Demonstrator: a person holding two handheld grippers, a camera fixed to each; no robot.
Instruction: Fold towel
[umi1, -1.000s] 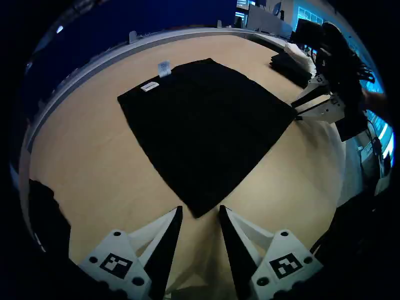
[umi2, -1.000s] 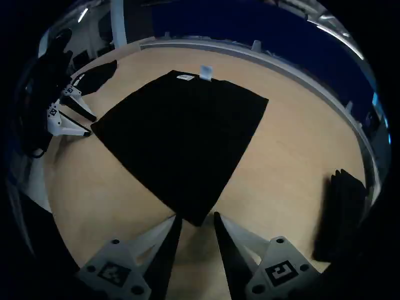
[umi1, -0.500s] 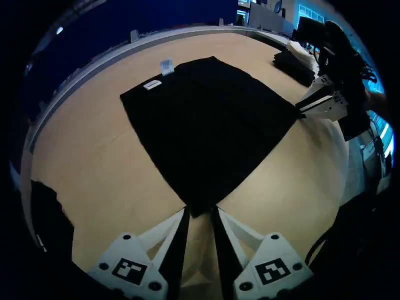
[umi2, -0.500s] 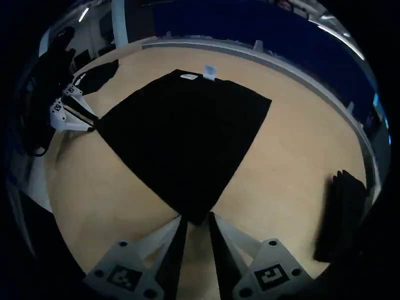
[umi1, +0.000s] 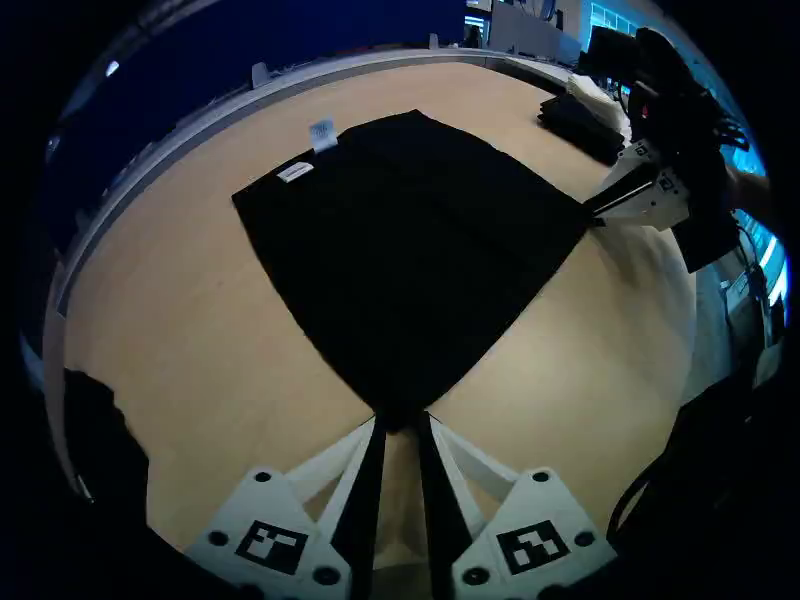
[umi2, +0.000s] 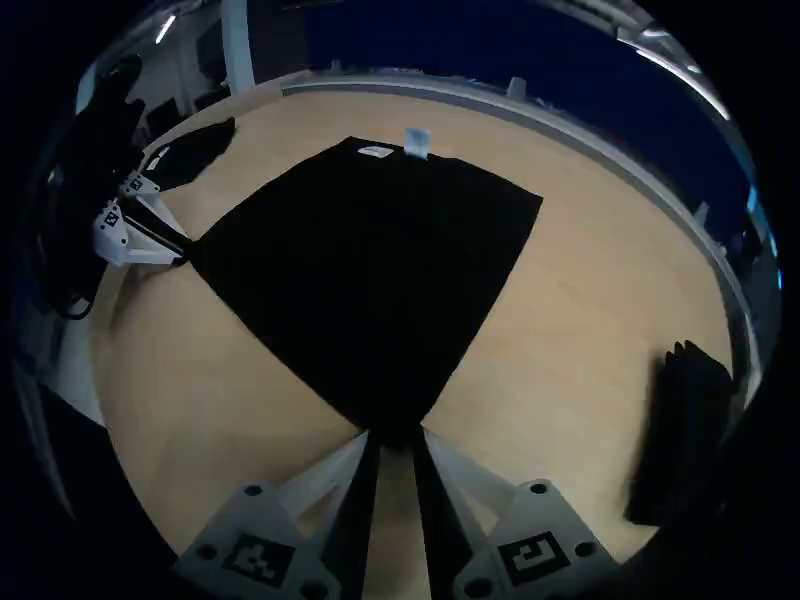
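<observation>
A black towel (umi1: 410, 250) lies spread flat on the wooden table (umi1: 180, 320), with two white tags (umi1: 322, 133) at its far edge. In the left gripper view its near corner sits between the fingers of my left gripper (umi1: 402, 425), which is shut on it. The right gripper (umi1: 640, 190) shows at the towel's right corner. In the right gripper view the same towel (umi2: 370, 270) reaches down to my right gripper (umi2: 395, 440), shut on that corner. The left gripper (umi2: 135, 235) holds the corner at the left.
A stack of dark folded cloths (umi1: 580, 125) lies at the table's far right, seen as a dark pile (umi2: 690, 430) in the right gripper view. Another dark cloth (umi2: 195, 150) lies behind the left gripper. A raised rail (umi1: 200, 110) borders the far edge.
Both grippers have gone from open to shut, closing their fingers on the towel's two near corners. The towel itself has stayed flat.
</observation>
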